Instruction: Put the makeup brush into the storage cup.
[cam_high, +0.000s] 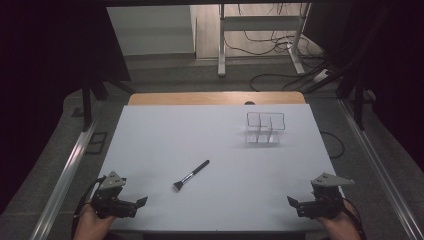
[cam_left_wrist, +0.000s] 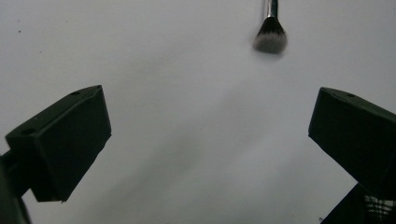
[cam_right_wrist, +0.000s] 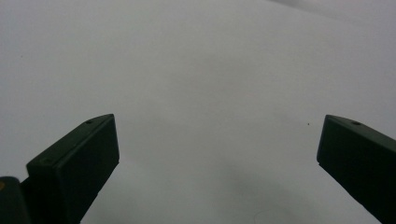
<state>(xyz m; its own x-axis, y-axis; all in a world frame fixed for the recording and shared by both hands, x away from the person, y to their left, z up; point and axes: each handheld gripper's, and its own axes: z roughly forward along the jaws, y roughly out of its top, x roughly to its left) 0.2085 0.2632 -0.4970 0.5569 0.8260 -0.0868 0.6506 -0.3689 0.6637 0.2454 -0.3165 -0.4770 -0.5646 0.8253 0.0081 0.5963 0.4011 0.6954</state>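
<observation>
A lab; black curtains (cam_high: 45, 75), floor cables (cam_high: 270, 42) (loosely tangled).

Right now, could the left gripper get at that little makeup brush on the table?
Probably yes. The left gripper is open and the brush lies ahead of it on the bare white table, bristle end nearest, with nothing in between.

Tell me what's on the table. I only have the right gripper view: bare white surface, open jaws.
Observer: A makeup brush lies on the white table, bristles toward the person.
Operator: Closer to which tool?
Observer: The left tool; its camera shows the bristles ahead of its open jaws.
Operator: Anything else?
Observer: A clear divided organizer stands at the far right, apart from the brush.
</observation>
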